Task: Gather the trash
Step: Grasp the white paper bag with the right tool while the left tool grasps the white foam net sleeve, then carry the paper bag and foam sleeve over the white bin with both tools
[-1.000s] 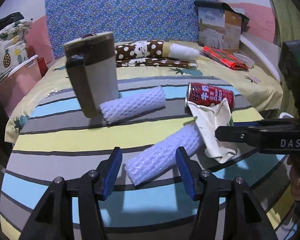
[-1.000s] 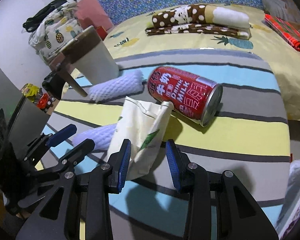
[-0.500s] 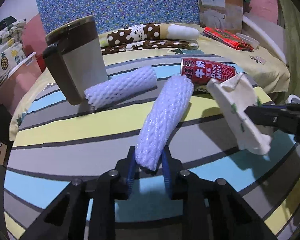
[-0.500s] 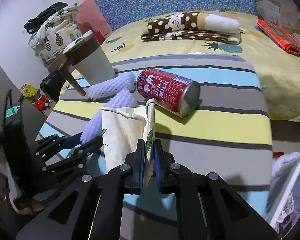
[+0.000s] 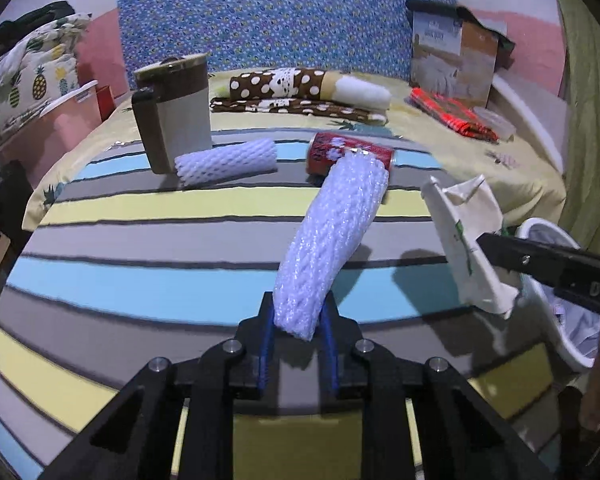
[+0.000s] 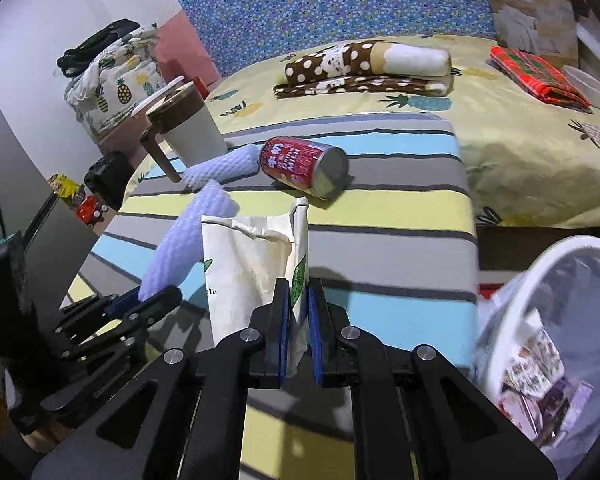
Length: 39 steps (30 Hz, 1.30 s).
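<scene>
Both loads are pinched and lifted, and the white bin lies to my right.

The white bin (image 6: pixel 548 280) sits off the right edge of the striped blanket (image 6: pixel 400 248), so my right gripper (image 6: pixel 298 320), its fingers pressed onto the lower edge of the crumpled paper bag (image 6: pixel 252 264), is the nearer hand; the bag stands upward from the pinch. My left gripper (image 5: pixel 298 344) squeezes one end of the white foam net sleeve (image 5: pixel 332 240), whose long axis runs away from me toward the red milk can (image 5: pixel 348 152), covering part of it. A second foam sleeve (image 5: pixel 226 160) lies beside the lidded cup (image 5: pixel 176 108). The bin is cut off at the frame edge and blurred; I can't identify its contents.
</scene>
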Motion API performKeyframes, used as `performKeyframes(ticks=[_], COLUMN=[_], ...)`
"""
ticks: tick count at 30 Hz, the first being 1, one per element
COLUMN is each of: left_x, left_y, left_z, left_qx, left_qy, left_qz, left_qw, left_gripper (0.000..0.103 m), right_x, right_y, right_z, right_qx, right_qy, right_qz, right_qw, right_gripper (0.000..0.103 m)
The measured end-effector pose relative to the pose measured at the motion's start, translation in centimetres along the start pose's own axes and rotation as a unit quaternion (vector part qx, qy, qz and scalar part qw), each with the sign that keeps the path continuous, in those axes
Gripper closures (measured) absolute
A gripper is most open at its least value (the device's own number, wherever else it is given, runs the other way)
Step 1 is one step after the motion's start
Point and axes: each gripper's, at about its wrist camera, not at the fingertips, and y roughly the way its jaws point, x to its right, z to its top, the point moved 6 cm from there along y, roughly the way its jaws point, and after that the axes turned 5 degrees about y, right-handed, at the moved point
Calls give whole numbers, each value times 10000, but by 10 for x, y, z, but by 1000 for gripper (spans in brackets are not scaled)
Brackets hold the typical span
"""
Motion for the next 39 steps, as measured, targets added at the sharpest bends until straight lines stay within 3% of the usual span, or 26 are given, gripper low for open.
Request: performKeyframes(ticks=[16,39], left_x=[58,128], left_y=[-61,-70], left_z=[-12,-12], left_qx=[350,325], left_qy=[-144,262], left_qz=[-284,-732], left_qw=[9989,9964], left_gripper=[81,81], right_x=[22,76], right_y=[-58,-100], right_z=[-27,-47], right_qx=[437,825], right_qy=[116,650], right_qz=[-46,-405], right_qw=[9990,9936], right_gripper=[92,92])
